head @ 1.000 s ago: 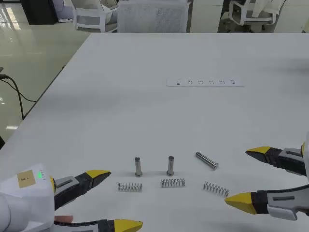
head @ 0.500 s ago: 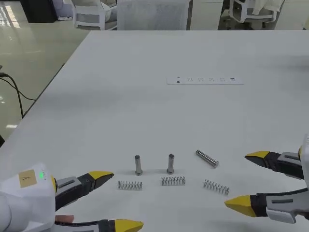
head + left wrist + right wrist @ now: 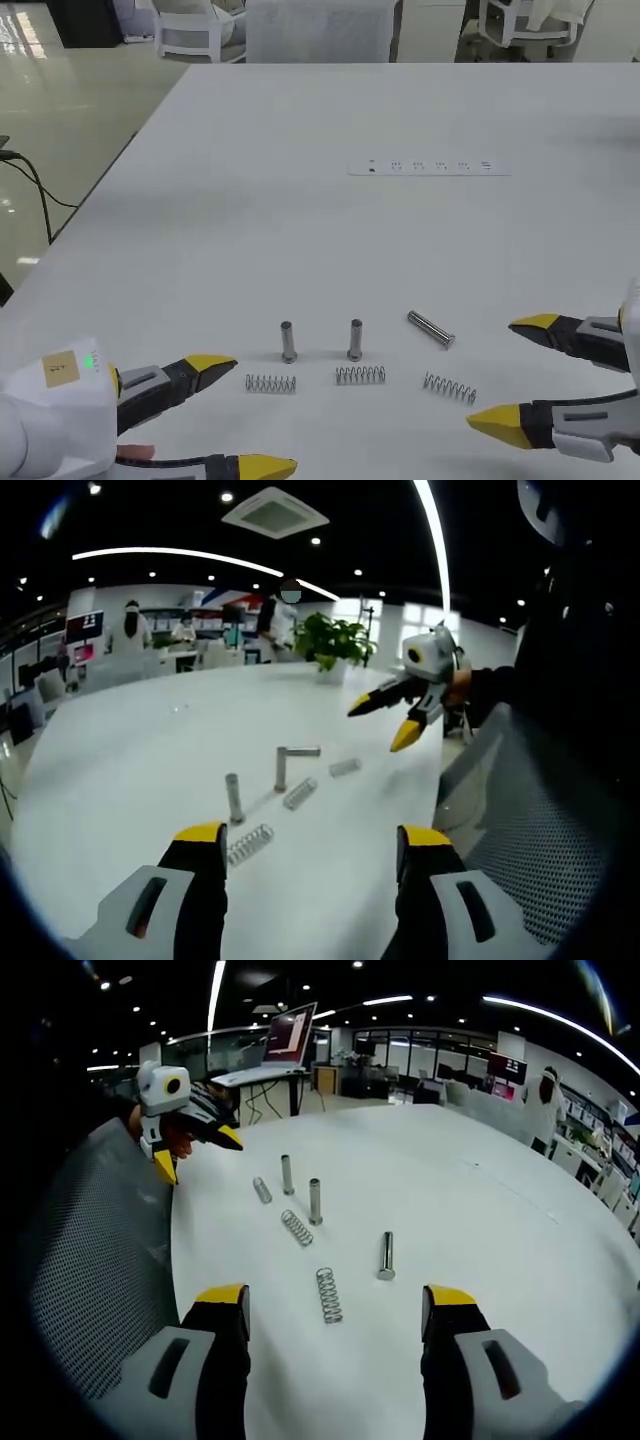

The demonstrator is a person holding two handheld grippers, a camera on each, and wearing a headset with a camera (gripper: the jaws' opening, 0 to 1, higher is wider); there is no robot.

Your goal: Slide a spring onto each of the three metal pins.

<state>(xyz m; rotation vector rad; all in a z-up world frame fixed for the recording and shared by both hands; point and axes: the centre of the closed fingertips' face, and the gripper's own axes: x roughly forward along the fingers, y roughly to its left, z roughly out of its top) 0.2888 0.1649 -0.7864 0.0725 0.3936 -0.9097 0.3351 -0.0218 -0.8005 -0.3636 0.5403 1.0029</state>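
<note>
White tabletop (image 3: 300, 230) carries three springs (image 3: 360, 375) and three pins (image 3: 355, 339) between the left gripper (image 3: 255, 413) and right gripper (image 3: 491, 372), both spread wide and empty, one pin lying flat nearest the right.

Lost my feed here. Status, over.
Left gripper and right gripper open, empty. Left spring, middle spring, right spring all loose on table, none on pins. Left pin, middle pin upright; right pin lying flat. Nothing in the way.

Yellow-tipped black tools (image 3: 255, 414) (image 3: 499, 373), white casing (image 3: 50, 415)
</note>
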